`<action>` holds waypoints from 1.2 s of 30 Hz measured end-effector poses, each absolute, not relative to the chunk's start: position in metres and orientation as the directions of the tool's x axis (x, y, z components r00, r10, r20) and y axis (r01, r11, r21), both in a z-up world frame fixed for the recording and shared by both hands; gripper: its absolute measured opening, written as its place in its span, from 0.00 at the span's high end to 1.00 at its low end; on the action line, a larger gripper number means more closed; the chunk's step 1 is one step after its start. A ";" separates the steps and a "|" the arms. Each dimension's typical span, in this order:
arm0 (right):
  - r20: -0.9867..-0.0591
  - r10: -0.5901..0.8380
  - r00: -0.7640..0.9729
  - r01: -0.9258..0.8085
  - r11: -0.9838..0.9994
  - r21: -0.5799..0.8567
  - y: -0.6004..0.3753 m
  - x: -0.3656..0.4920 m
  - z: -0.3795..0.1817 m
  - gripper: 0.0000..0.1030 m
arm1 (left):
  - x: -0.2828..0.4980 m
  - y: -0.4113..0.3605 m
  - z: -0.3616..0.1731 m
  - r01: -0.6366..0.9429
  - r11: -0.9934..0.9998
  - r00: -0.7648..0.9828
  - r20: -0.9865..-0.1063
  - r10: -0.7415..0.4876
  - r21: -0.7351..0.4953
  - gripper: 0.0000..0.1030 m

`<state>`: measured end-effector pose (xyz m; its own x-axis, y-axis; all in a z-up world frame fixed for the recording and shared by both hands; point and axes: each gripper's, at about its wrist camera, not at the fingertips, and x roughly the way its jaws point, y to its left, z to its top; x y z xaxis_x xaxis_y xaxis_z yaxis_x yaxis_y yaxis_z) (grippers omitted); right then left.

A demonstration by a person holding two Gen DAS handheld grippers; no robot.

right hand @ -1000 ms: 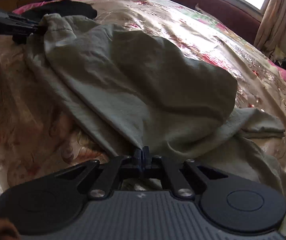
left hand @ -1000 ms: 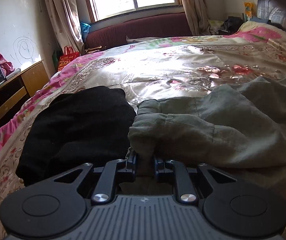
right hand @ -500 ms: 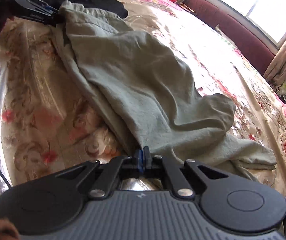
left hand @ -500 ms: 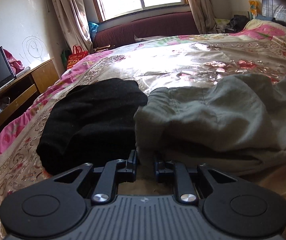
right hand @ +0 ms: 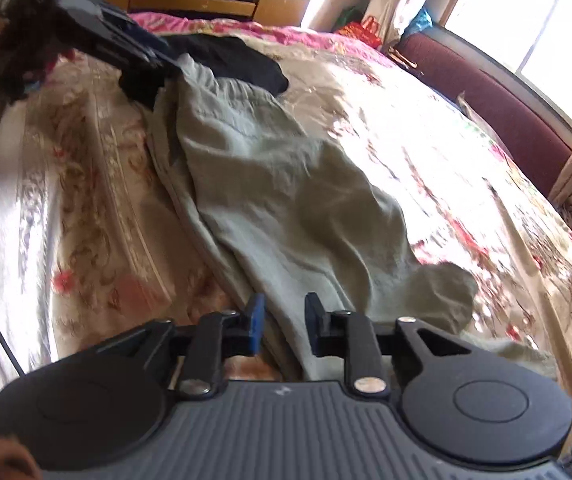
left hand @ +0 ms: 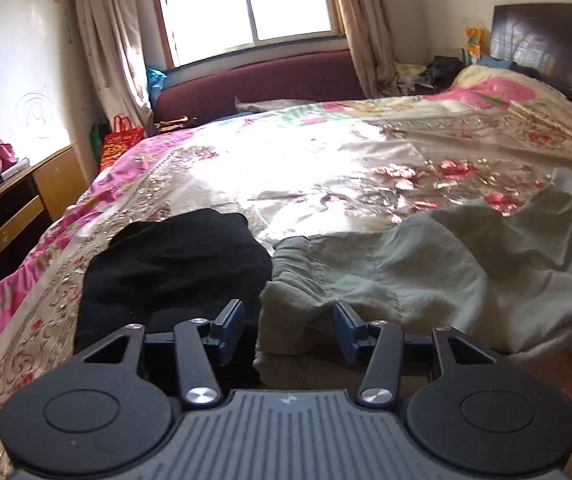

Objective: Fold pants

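Grey-green pants (left hand: 414, 276) lie spread across the floral bedspread, waistband end toward my left gripper. My left gripper (left hand: 288, 330) is open, with the bunched waistband corner lying loose between its jaws. In the right wrist view the pants (right hand: 286, 196) run from the far left down to my right gripper (right hand: 284, 326), which is open with the fabric edge lying between its fingers. The left gripper (right hand: 126, 48) shows there at the waistband end, top left.
A black garment (left hand: 174, 268) lies on the bed just left of the pants, also seen in the right wrist view (right hand: 238, 62). The floral bedspread (left hand: 326, 168) stretches far ahead. A wooden desk (left hand: 18, 200) with a TV stands left; a maroon sofa (left hand: 262, 80) under the window.
Both grippers have opened and let go of the pants, which now lie flat on the bed. Both grippers have pulled back a little and risen.
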<state>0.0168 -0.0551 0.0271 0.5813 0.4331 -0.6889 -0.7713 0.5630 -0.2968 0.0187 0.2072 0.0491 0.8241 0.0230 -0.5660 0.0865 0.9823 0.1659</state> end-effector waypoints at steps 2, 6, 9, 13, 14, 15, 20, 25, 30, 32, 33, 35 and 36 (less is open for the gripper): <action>-0.673 0.485 0.558 -0.801 0.525 -0.287 -0.030 0.025 0.021 0.71 | 0.030 0.203 0.038 0.109 0.978 0.797 -0.604 0.021 0.178 0.39; -0.671 0.501 0.546 -0.818 0.490 -0.300 0.017 0.042 0.000 0.76 | 0.035 0.207 0.033 0.101 0.978 0.766 -0.641 0.040 0.182 0.58; -0.712 0.479 0.514 -0.822 0.513 -0.248 0.025 0.053 -0.003 0.97 | 0.025 0.220 0.039 0.087 0.987 0.770 -0.638 0.017 0.132 0.61; -0.690 0.526 0.497 -0.845 0.475 -0.246 0.009 0.032 0.016 0.99 | 0.011 0.225 0.044 0.088 0.990 0.781 -0.625 0.000 0.109 0.61; -0.692 0.534 0.485 -0.853 0.463 -0.241 0.005 0.028 0.018 0.99 | 0.009 0.226 0.044 0.083 0.990 0.779 -0.627 0.005 0.111 0.61; -0.698 0.539 0.471 -0.861 0.454 -0.230 0.002 0.026 0.017 0.99 | 0.011 0.226 0.041 0.081 0.990 0.769 -0.640 0.014 0.119 0.61; -0.748 0.505 0.431 -0.866 0.464 -0.186 -0.003 0.027 0.000 0.99 | 0.019 0.234 0.008 0.045 0.971 0.647 -0.747 0.152 0.236 0.57; -0.647 0.553 0.525 -0.833 0.488 -0.260 -0.003 0.027 0.012 0.75 | -0.005 0.237 0.046 0.007 0.979 0.738 -0.662 0.131 0.203 0.56; -0.682 0.533 0.500 -0.847 0.467 -0.255 0.015 0.043 -0.005 0.60 | 0.000 0.220 0.081 0.019 0.991 0.843 -0.535 0.054 0.130 0.47; -0.746 0.505 0.434 -0.854 0.494 -0.162 0.012 0.049 -0.014 0.59 | 0.016 0.205 0.071 0.078 0.991 0.820 -0.573 -0.003 0.106 0.41; -0.742 0.513 0.431 -0.851 0.505 -0.144 0.005 0.046 -0.012 0.59 | 0.024 0.198 0.060 0.098 0.986 0.790 -0.613 0.005 0.134 0.41; -0.728 0.527 0.439 -0.835 0.538 -0.114 -0.015 0.042 -0.001 0.61 | 0.039 0.180 0.026 0.133 0.958 0.705 -0.703 0.089 0.254 0.41; -0.718 0.533 0.448 -0.820 0.565 -0.092 -0.028 0.042 0.007 0.61 | 0.039 0.175 0.014 0.146 0.942 0.687 -0.716 0.123 0.301 0.42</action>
